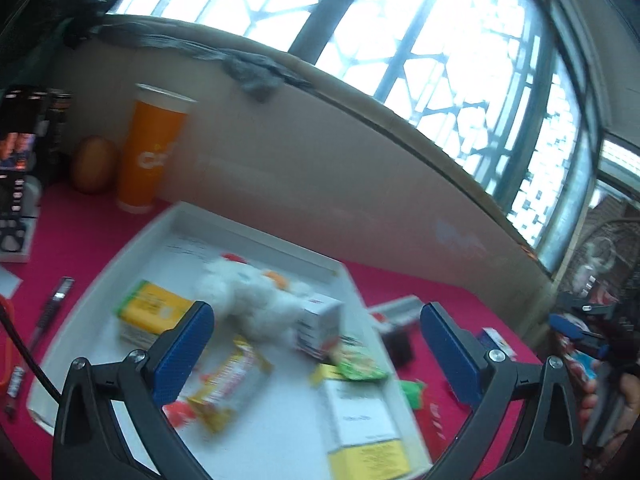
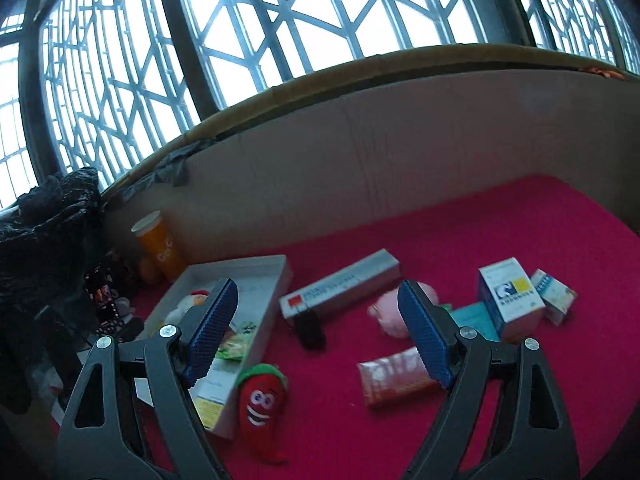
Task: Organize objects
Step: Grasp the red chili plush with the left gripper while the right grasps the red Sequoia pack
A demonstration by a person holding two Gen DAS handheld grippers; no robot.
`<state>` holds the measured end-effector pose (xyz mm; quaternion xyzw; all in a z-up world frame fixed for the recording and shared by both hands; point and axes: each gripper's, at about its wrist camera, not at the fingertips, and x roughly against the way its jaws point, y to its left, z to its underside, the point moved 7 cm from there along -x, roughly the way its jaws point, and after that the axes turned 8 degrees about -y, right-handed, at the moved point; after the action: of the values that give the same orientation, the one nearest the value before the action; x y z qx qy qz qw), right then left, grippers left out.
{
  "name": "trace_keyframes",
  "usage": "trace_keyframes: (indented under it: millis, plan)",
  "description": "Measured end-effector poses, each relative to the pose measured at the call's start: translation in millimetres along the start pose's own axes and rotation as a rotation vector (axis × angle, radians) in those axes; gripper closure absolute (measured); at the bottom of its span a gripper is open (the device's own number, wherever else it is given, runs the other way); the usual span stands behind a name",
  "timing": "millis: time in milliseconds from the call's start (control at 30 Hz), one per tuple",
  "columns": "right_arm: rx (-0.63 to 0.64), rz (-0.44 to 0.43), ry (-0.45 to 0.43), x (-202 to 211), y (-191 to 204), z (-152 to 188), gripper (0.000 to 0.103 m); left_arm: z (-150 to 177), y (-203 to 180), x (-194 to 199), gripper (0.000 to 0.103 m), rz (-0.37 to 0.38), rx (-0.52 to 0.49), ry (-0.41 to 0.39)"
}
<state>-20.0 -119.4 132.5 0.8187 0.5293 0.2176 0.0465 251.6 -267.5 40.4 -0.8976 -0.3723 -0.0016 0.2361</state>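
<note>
Both jaws wide, nothing held. Your right gripper faces loose items on the worktop: pink plush, red packet, chili toy. Take the packet flat, then drop it in the white tray by the worktop's left edge.

Tall windows with dark geometric lattice bars, bright white daylight behind. Beige cardboard panel standing along the table's far edge, grey tape on its top rim. Table surface covered in magenta-red cloth.
</note>
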Motion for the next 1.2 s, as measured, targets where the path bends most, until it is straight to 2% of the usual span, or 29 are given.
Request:
trace_keyframes:
  millis: [100,200,300,433,500,600,633,733,833,967,1100,1167,1200]
  plan:
    - [0.029,0.065,0.012,6,-25,8,0.020,12,-34,-4,0.000,0.064,-0.060,0.059]
    - [0.023,0.113,0.089,0,-50,21,0.020,26,-62,-6,0.000,0.110,-0.085,0.123]
    - [-0.052,0.102,0.173,-9,-69,43,0.020,52,-99,-5,0.000,0.217,-0.101,0.233]
    - [-0.101,0.082,0.212,-19,-81,61,0.020,90,-138,-2,0.000,0.337,-0.131,0.374]
    - [-0.100,0.060,0.228,-29,-81,60,0.020,107,-149,-4,0.000,0.366,-0.134,0.432]
    - [-0.096,-0.032,0.278,-53,-67,54,0.020,123,-153,-13,0.000,0.336,-0.146,0.484]
    - [-0.086,-0.079,0.312,-66,-58,55,0.020,126,-152,-15,0.000,0.329,-0.139,0.495]
    - [-0.055,-0.150,0.415,-99,-41,68,0.020,128,-151,-16,0.000,0.306,-0.148,0.503]
    - [-0.018,-0.135,0.470,-125,-35,82,0.020,129,-146,-12,0.000,0.287,-0.130,0.505]
    - [0.014,-0.127,0.501,-144,-34,90,0.020,130,-140,-11,0.000,0.262,-0.127,0.509]
    - [0.049,-0.116,0.536,-150,-34,94,0.020,134,-123,-17,0.000,0.158,-0.114,0.532]
    - [0.063,-0.114,0.556,-145,-34,98,0.020,133,-104,-20,0.000,0.077,-0.077,0.535]
    - [0.059,-0.116,0.567,-141,-35,100,0.020,131,-98,-22,0.000,0.068,-0.053,0.533]
